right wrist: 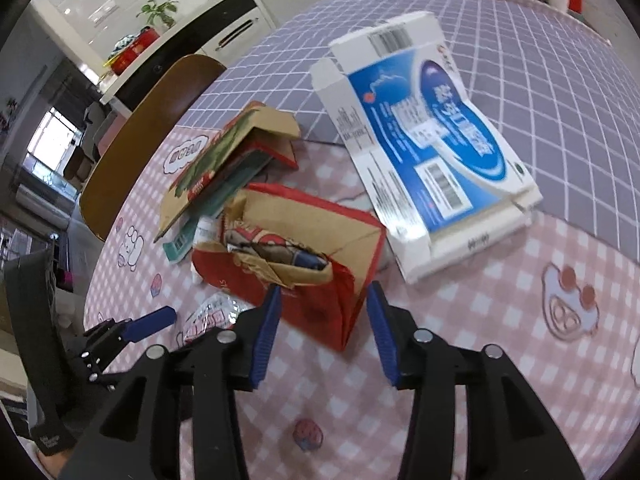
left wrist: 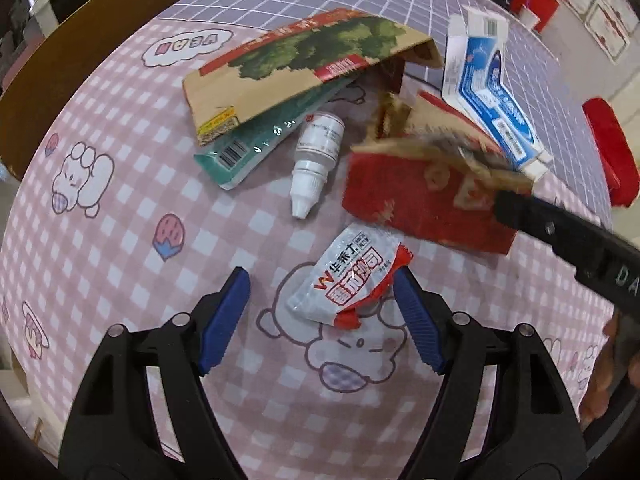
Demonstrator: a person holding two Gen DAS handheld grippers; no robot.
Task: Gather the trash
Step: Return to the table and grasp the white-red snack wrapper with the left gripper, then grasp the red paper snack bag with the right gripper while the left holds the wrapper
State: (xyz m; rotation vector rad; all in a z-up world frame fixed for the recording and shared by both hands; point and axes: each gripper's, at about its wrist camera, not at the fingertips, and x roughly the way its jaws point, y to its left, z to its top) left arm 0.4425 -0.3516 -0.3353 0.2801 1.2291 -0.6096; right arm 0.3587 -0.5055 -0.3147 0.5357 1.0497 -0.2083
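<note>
Trash spread on the checked surface, both grippers open

Trash lies in a loose cluster on the pink checked surface [left wrist: 120,216]. The left gripper [left wrist: 322,292] hovers with jaws spread wide around a white and red sachet [left wrist: 346,280], one blue pad at its right end, not closed on it. The right gripper [right wrist: 323,312] has jaws open on either side of a torn red box [right wrist: 304,256], gripping nothing. A white dropper bottle [left wrist: 316,156] lies beyond the sachet, beside a green packet [left wrist: 244,152] under a brown card box [left wrist: 296,64]. A blue and white carton [right wrist: 428,152] rests just past the red box.
</note>
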